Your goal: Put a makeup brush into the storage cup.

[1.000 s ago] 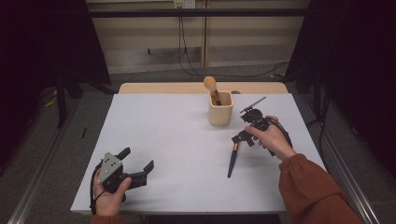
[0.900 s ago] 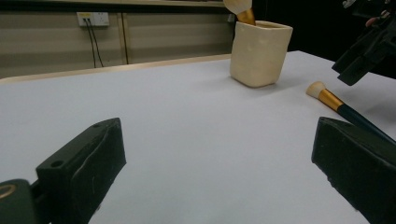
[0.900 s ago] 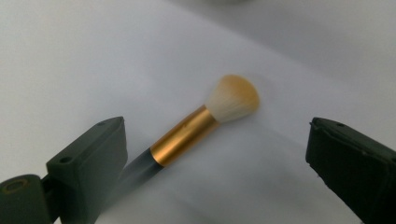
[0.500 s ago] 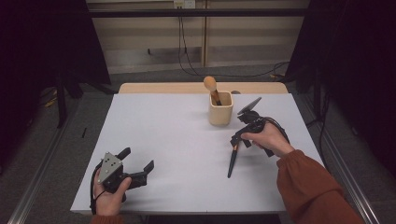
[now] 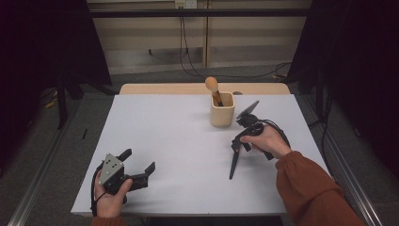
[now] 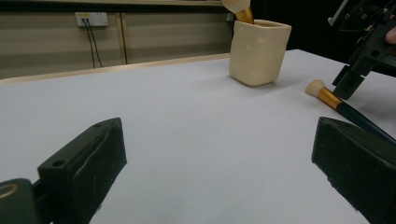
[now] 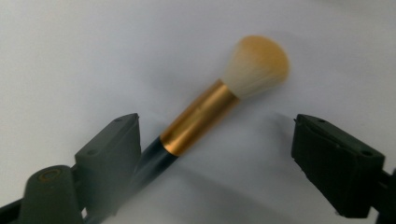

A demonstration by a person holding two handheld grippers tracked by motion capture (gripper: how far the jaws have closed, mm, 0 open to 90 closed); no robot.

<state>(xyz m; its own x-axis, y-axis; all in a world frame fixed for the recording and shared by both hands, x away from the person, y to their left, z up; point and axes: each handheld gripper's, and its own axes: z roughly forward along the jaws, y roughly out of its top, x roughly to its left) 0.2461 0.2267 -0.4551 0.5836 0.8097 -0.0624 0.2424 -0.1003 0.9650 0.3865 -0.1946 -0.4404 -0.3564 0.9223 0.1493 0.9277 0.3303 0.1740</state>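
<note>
The brush (image 7: pixel 205 119) looks blurred, its dark handle hidden behind one finger.

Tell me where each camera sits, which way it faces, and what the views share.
High view: above the person's side, looking forward and down on the white table; both forearms, left gripper and right gripper show.
Left gripper view: low over the table, looking level across it between its open black jaws toward the cup.
Right gripper view: looks down past its open jaws, which have just been closing, at the loose brush between them.
Shared: that brush lies in all three; the cup in two.
</note>
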